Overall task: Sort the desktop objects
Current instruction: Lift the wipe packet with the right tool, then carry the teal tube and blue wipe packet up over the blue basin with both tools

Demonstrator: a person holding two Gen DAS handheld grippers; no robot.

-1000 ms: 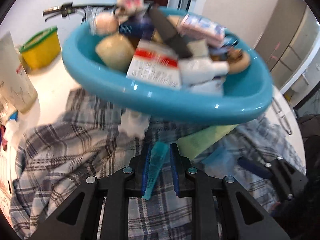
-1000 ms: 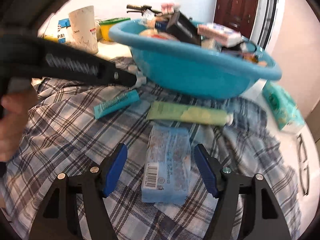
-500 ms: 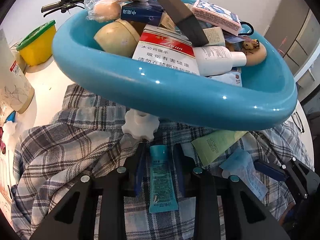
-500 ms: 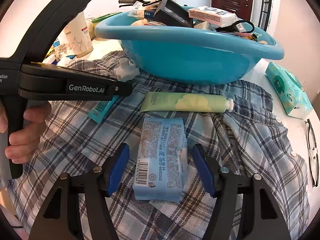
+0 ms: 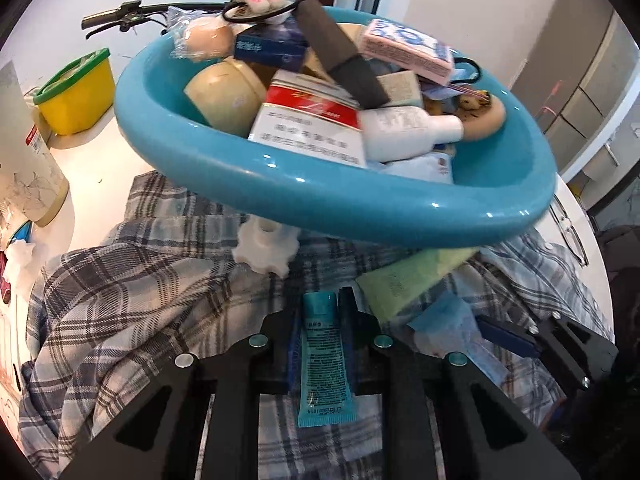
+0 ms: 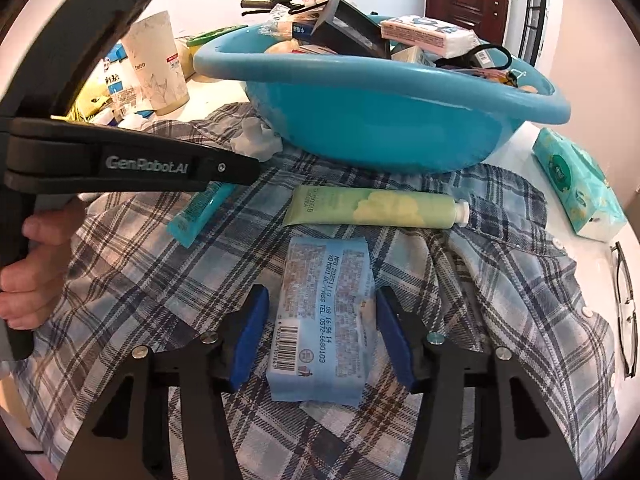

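Note:
My left gripper (image 5: 320,304) is shut on a teal tube (image 5: 324,356), which points away along the fingers over the plaid shirt (image 5: 132,304). From the right wrist view the same gripper (image 6: 248,170) reaches in from the left, a hand (image 6: 36,260) on its handle and the teal tube (image 6: 200,212) hanging under it. My right gripper (image 6: 322,332) straddles a light blue packet (image 6: 326,320) lying on the shirt. Its jaws are closing, and a thin gap still shows beside the left pad (image 6: 250,336). A blue basin (image 6: 380,120) heaped with several items stands just beyond.
A pale green tube (image 6: 376,210) lies crosswise between the packet and the basin. A white knob-shaped piece (image 5: 266,248) sits at the basin's foot. A green tissue pack (image 6: 580,192) and glasses (image 6: 626,308) lie at the right, with a paper cup (image 6: 160,68) and a yellow tub (image 5: 76,92) at the back left.
The teal tube has turned from on-edge to flat between the left fingers, which are now tight on it. The right jaws have narrowed around the blue packet.

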